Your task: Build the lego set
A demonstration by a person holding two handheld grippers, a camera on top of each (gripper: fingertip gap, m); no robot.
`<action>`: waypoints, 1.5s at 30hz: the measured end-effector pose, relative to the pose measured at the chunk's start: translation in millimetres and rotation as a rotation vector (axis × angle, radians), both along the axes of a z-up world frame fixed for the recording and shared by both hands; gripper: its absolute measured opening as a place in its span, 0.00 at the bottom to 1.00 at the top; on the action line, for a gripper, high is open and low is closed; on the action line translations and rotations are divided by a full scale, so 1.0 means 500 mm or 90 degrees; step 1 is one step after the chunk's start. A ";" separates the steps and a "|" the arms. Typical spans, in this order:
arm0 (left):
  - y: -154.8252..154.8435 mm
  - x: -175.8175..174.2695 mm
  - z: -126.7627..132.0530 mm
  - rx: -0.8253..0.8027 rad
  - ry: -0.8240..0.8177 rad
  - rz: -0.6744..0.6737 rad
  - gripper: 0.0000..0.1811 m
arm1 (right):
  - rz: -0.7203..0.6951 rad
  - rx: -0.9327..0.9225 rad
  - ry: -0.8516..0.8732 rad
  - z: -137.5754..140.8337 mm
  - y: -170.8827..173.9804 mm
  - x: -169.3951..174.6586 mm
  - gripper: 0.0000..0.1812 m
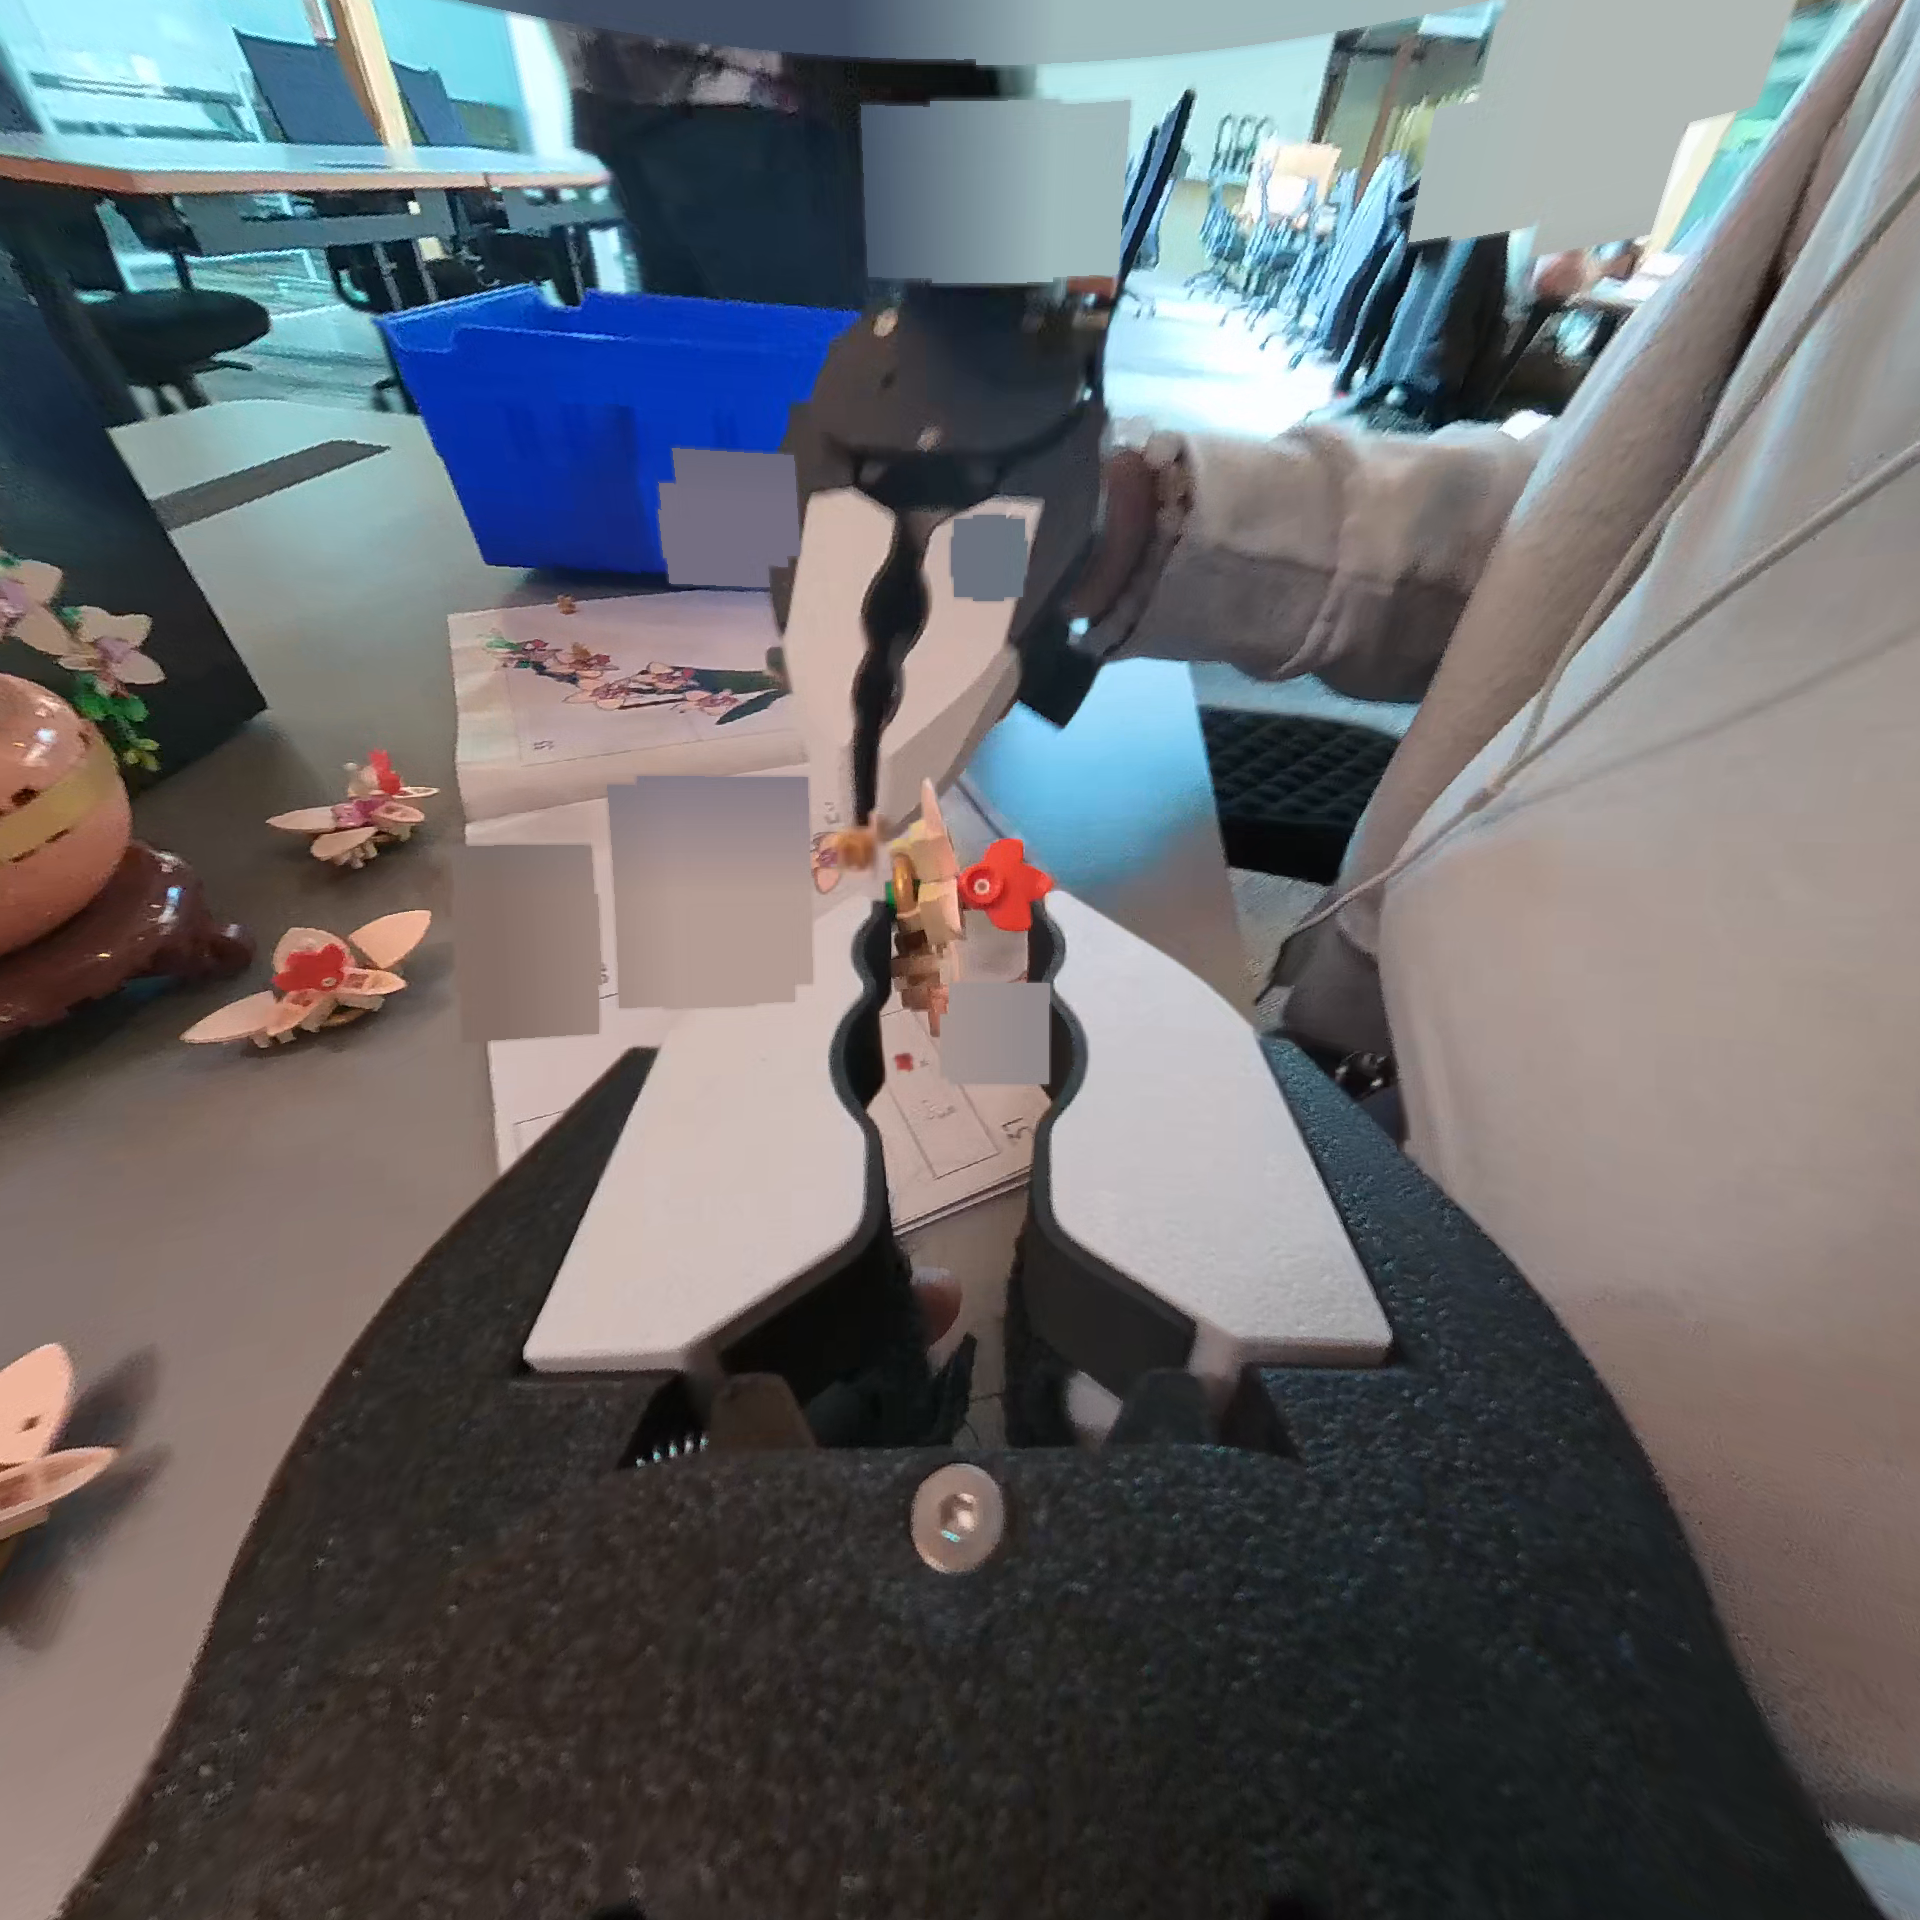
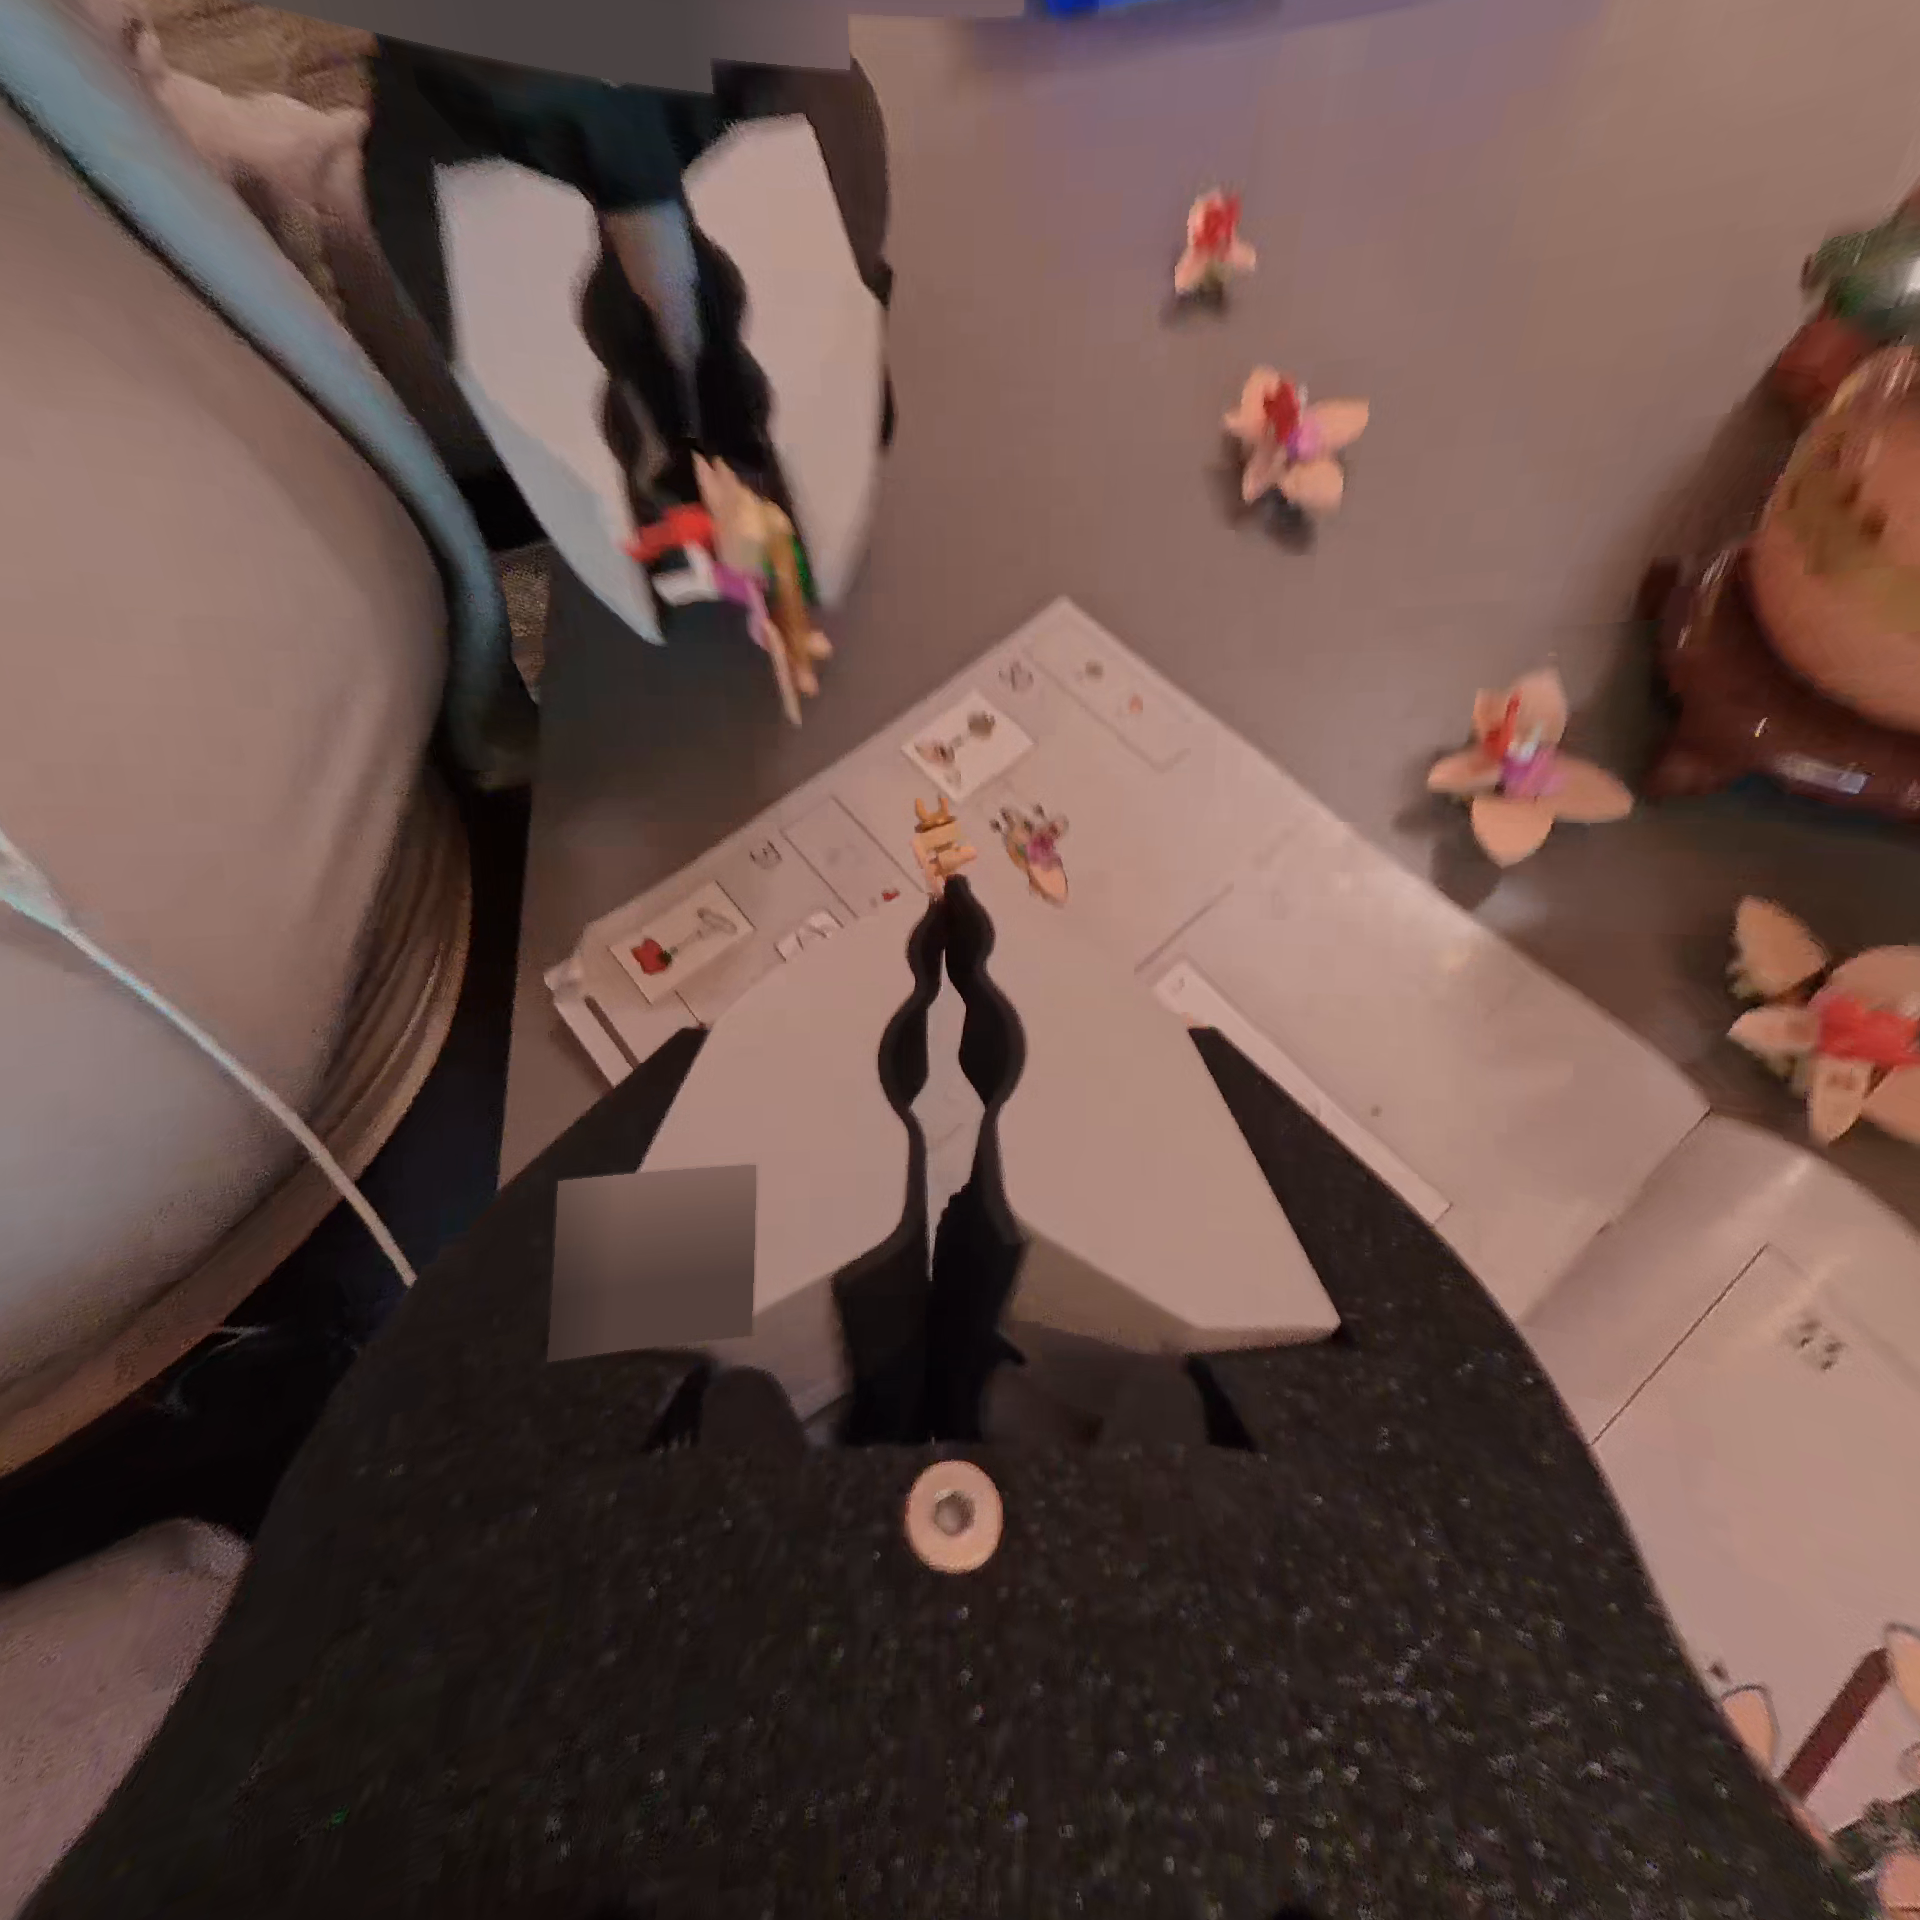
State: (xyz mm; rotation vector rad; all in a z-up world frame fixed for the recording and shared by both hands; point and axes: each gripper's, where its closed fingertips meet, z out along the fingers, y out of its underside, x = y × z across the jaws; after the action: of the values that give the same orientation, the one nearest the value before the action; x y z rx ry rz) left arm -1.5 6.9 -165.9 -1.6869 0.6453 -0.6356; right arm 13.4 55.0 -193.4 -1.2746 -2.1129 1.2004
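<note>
While the left hand-held gripper (image 1: 951, 935) stands partly closed around a small flower sub-assembly (image 1: 925, 904) with a red petal piece (image 1: 1003, 883) jutting from its side, the grip sits low on the tan stem, which I judge the safest hold since the thin petals look light, brittle and apt to pop off. Beyond it, above the instruction booklet (image 1: 582, 707) near the table's (image 1: 208, 1195) front edge, the right hand-held gripper (image 2: 951, 894) pinches a tiny tan-and-gold piece (image 2: 940, 842) at its very tips, jaws nearly together; so small and smooth a part could easily slip or twist. Finished flowers (image 1: 312, 977) lie toward the table's left side.
</note>
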 end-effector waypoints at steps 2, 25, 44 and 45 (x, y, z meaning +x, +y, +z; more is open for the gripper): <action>0.002 -0.001 -0.008 0.011 0.045 0.012 0.14 | 0.019 0.032 0.035 0.029 -0.022 -0.003 0.00; -0.008 0.026 -0.053 0.098 0.270 0.009 0.14 | 0.064 0.287 0.059 0.009 -0.062 0.005 0.00; -0.021 0.035 -0.086 0.060 0.314 -0.012 0.13 | 0.066 0.306 0.015 -0.022 -0.077 0.016 0.00; -0.022 0.035 -0.086 0.061 0.316 -0.015 0.13 | 0.066 0.304 0.015 -0.023 -0.078 0.016 0.00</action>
State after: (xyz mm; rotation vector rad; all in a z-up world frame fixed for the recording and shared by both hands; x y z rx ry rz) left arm 16.2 -3.9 -209.0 -1.7577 1.0283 -0.1908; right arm 21.4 15.8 -205.0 -0.9395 -2.2853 0.6770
